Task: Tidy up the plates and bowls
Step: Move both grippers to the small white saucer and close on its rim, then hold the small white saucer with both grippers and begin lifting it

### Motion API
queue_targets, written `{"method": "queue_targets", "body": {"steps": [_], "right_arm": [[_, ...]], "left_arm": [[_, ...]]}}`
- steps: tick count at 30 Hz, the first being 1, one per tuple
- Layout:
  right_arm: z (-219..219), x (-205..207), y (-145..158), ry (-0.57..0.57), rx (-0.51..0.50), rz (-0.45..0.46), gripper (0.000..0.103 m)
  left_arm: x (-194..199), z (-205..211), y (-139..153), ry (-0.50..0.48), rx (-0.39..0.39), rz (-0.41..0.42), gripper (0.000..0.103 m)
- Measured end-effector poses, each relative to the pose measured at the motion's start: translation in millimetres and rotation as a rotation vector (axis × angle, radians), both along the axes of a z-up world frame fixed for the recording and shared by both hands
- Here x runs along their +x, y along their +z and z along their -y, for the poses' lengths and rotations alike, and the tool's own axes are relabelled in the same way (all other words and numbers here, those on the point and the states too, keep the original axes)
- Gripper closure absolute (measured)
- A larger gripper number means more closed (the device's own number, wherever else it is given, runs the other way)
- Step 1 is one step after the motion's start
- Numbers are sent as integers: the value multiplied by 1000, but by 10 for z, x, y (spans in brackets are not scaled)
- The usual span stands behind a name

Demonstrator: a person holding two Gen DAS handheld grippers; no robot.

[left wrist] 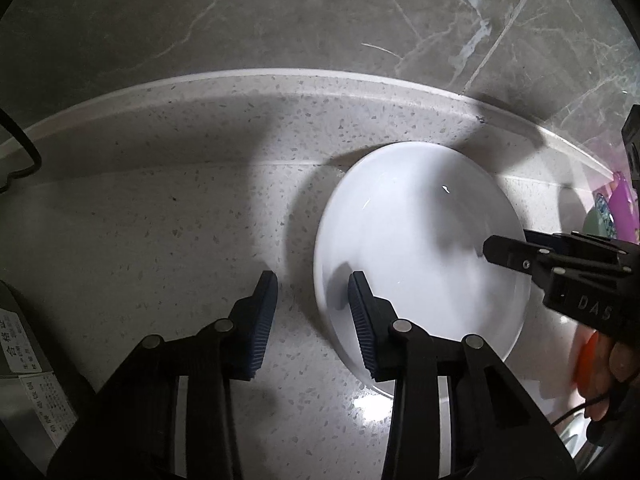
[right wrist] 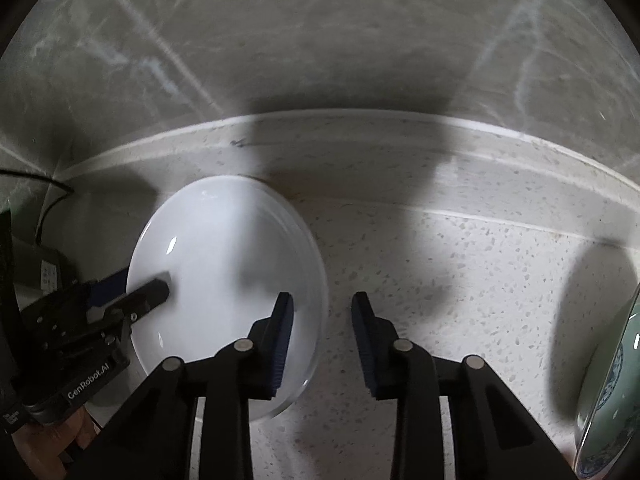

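A white plate (left wrist: pixel 420 240) lies flat on the speckled counter (left wrist: pixel 180 220), close to the wall. My left gripper (left wrist: pixel 312 280) straddles the plate's left rim, one pad outside on the counter and the other over the plate's inside. A clear gap shows on both sides of the rim, so it is open. My right gripper (right wrist: pixel 322 300) straddles the opposite rim of the plate (right wrist: pixel 220 248) the same way, also open. Each gripper shows in the other's view, reaching over the plate's edge: the right gripper (left wrist: pixel 504 252) and the left gripper (right wrist: pixel 154 294).
A grey marble wall (left wrist: pixel 280 20) rises just behind the plate. A green bowl with blue pattern (right wrist: pixel 612 380) sits at the far right. A purple object (left wrist: pixel 622 208) stands by the wall. A black cable (left wrist: pixel 28 152) and a labelled appliance (left wrist: pixel 24 360) are on the left.
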State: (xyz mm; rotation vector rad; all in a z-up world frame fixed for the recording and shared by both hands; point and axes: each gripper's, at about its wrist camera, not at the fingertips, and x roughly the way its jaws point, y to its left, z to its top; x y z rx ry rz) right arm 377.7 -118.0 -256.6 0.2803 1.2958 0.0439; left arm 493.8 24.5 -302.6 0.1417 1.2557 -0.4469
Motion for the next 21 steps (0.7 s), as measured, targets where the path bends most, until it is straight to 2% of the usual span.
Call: {"method": "queue_targets", "body": {"steps": [1, 3, 8, 21], "right_arm": [[-35, 10, -2, 10, -7, -2, 86], [-95, 34, -9, 18, -6, -4, 87], [-35, -8, 24, 10, 8, -5, 88], [118, -130, 112, -3, 17, 8, 89]], "left_arm": [[5, 13, -4, -6, -5, -1, 77], [3, 53, -6, -22, -28, -13, 86], [-52, 169, 68, -18, -38, -6, 87], [-165, 17, 176, -12, -32, -5, 87]]}}
